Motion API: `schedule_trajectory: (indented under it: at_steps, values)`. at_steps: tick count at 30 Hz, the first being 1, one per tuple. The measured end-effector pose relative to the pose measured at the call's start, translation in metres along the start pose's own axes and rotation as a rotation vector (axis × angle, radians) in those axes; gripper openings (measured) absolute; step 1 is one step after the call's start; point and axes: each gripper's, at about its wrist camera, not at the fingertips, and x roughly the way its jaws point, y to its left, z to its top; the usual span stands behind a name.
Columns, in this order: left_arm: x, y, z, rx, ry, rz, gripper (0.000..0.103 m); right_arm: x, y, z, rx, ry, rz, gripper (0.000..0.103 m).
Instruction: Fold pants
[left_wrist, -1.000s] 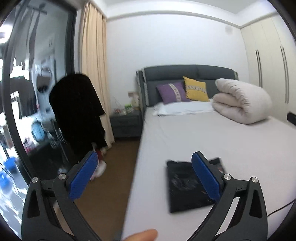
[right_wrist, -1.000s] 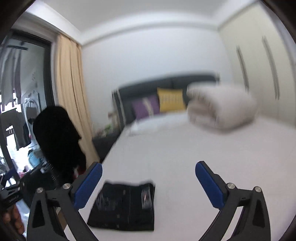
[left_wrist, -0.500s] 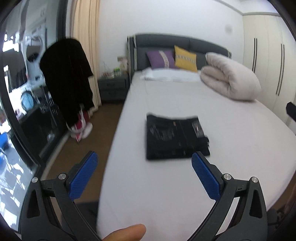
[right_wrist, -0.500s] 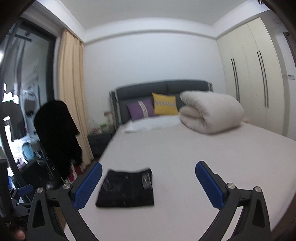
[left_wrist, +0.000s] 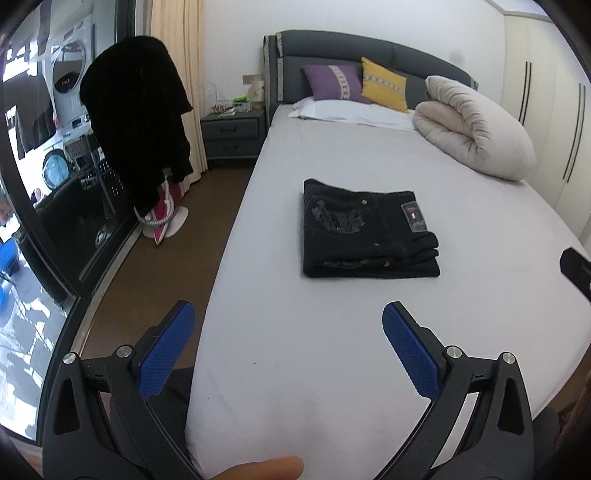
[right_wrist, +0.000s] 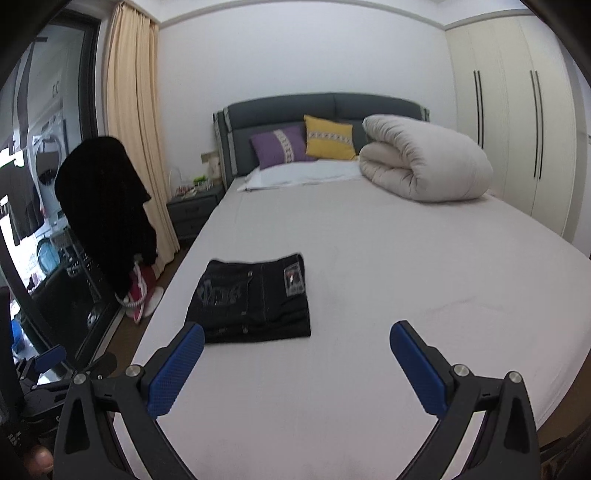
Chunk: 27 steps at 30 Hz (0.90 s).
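Fold looks done to me: the pants (left_wrist: 364, 234) sit as a compact black rectangle on the bed (left_wrist: 332, 350), near its left edge and about midway between foot and pillows, layers stacked flush, waist label up on the right side. I judge this the wrap-up step, nothing in hand. If anything is left, it is a check of the stacked edges on the near-right corner, where the layers step out a little; a tidy-up would call for one gripper to come down low and flat and nudge or pinch that corner, without dragging the whole stack. My left gripper (left_wrist: 288, 328) hovers above the near end of the bed, well apart from the pants, jaws spread wide and empty, pointing up the bed and tilted down a bit; a fingertip (left_wrist: 258, 469) shows at the bottom edge. My right gripper (right_wrist: 295, 347) is also released wide, holding nothing, held level over the near part of the bed, to the right of the pants, its left pad (right_wrist: 177, 369) just overlapping the near edge of the pants in view but not touching as far as I can tell.
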Motion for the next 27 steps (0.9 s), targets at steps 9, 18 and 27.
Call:
schedule_trajectory:
  at_steps: [9,18,27]
  values:
    - [0.024,0.008,-0.002,-0.020,0.041,0.000,0.103,0.014,0.011,-0.015,-0.025,0.074,0.020,0.103]
    - [0.030,0.007,-0.005,-0.019,0.058,0.002,0.103,0.017,0.012,-0.018,-0.030,0.093,0.022,0.103]
    - [0.035,0.004,-0.009,-0.017,0.070,0.013,0.103,0.021,0.011,-0.021,-0.021,0.114,0.024,0.103]
